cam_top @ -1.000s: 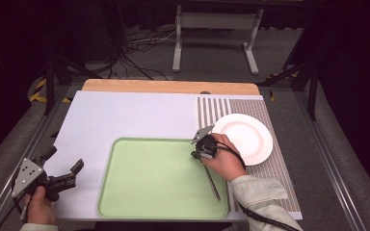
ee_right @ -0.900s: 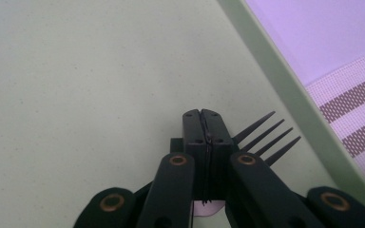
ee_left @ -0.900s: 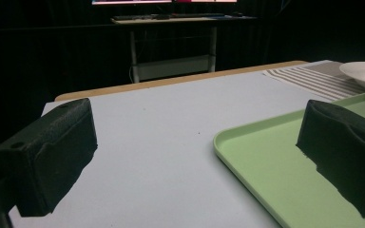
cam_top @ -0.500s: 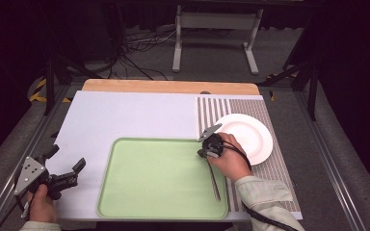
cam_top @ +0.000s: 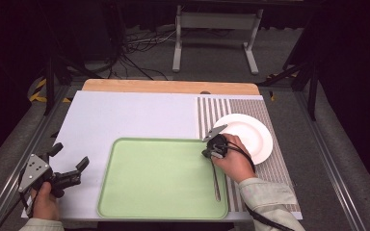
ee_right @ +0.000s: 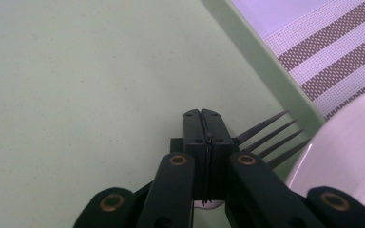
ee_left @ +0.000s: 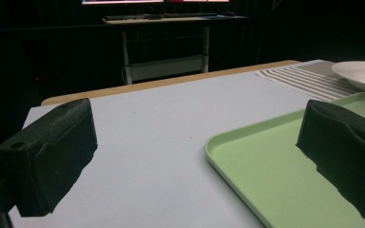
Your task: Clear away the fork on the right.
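Note:
My right gripper (cam_top: 211, 152) (ee_right: 204, 117) is shut on a metal fork (cam_top: 216, 185) at the right edge of the green tray (cam_top: 159, 179). The fork's tines (ee_right: 268, 137) stick out to the right of the shut jaws, just above the tray floor (ee_right: 76, 95) and beside the rim of a white plate (ee_right: 349, 147). Its handle trails toward the tray's near edge under the hand. My left gripper (cam_top: 70, 155) (ee_left: 195, 129) stands open with nothing between its jaws, low over the white table left of the tray (ee_left: 271, 175).
The white plate (cam_top: 251, 137) (ee_left: 361, 73) rests on a striped placemat (cam_top: 282, 180) (ee_right: 323, 61) right of the tray. A wooden board (cam_top: 171, 86) runs along the table's far edge. Bare white tabletop (cam_top: 125, 115) lies behind the tray.
My right gripper has shifted a little to the right toward the plate with the fork, whose handle now lies straighter. The left gripper has barely moved.

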`<state>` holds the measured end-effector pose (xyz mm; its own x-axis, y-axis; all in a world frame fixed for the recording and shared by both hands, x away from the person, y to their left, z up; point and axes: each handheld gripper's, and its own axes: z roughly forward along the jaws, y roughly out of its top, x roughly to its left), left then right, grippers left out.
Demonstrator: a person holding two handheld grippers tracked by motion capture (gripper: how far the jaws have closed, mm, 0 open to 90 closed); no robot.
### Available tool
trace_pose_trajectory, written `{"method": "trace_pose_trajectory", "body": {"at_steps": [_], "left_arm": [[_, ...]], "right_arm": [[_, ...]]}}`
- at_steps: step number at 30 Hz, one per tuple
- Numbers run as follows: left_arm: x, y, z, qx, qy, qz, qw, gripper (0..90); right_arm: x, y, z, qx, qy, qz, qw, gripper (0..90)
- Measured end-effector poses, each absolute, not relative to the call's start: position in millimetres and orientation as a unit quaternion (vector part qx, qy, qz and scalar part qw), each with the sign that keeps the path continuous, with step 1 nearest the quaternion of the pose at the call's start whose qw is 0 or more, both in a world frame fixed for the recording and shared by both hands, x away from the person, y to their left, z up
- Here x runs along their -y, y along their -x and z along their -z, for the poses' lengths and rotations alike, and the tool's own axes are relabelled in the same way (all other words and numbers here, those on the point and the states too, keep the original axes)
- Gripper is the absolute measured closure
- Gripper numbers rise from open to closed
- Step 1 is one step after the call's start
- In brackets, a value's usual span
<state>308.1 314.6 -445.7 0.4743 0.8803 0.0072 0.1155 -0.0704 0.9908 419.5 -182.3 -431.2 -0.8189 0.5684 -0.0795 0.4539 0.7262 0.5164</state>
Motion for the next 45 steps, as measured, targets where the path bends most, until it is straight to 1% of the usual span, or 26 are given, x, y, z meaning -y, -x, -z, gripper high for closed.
{"method": "trace_pose_trajectory", "body": {"at_steps": [8, 11, 13, 15, 18, 19, 22, 25, 29, 36, 45], "left_arm": [[-314.8, -308.4, 445.6, -0.384, -0.649, -0.339, 0.563, 0.3], [-315.0, -308.7, 446.1, -0.385, -0.649, -0.338, 0.562, 0.3], [-314.5, -308.9, 445.9, -0.386, -0.648, -0.338, 0.563, 0.3], [-314.3, -309.3, 445.5, -0.383, -0.65, -0.338, 0.563, 0.3], [-313.4, -310.2, 446.3, -0.383, -0.65, -0.336, 0.563, 0.3], [-313.3, -310.5, 446.4, -0.384, -0.65, -0.337, 0.564, 0.3], [-313.2, -311.0, 446.5, -0.385, -0.648, -0.337, 0.564, 0.3], [-312.9, -311.7, 446.4, -0.385, -0.649, -0.336, 0.564, 0.3], [-311.3, -313.2, 446.1, -0.385, -0.649, -0.336, 0.564, 0.3], [-311.5, -313.1, 446.2, -0.385, -0.65, -0.337, 0.562, 0.3], [-313.2, -310.8, 446.2, -0.387, -0.648, -0.34, 0.562, 0.3]], "right_arm": [[182.4, -419.1, 428.2, -0.918, -0.28, -0.255, 0.117, 90.0], [181.1, -418.1, 421.7, -0.913, -0.281, -0.27, 0.123, 82.4], [180.3, -417.3, 417.3, -0.908, -0.281, -0.284, 0.121, 74.4], [179.2, -416.3, 412.1, -0.905, -0.275, -0.298, 0.132, 61.5], [178.6, -413.4, 404.5, -0.891, -0.285, -0.326, 0.137, 31.1], [178.6, -411.6, 402.3, -0.883, -0.289, -0.34, 0.143, 23.6], [180.2, -406.8, 397.7, -0.879, -0.286, -0.352, 0.144, 21.2], [185.4, -400.1, 391.4, -0.877, -0.273, -0.362, 0.158, 18.2], [194.8, -392.4, 383.4, -0.87, -0.265, -0.38, 0.172, 16.9], [217.5, -379.7, 369.2, -0.85, -0.259, -0.416, 0.194, 16.6], [247.6, -366.7, 362.8, -0.83, -0.257, -0.446, 0.215, 16.6]]}}
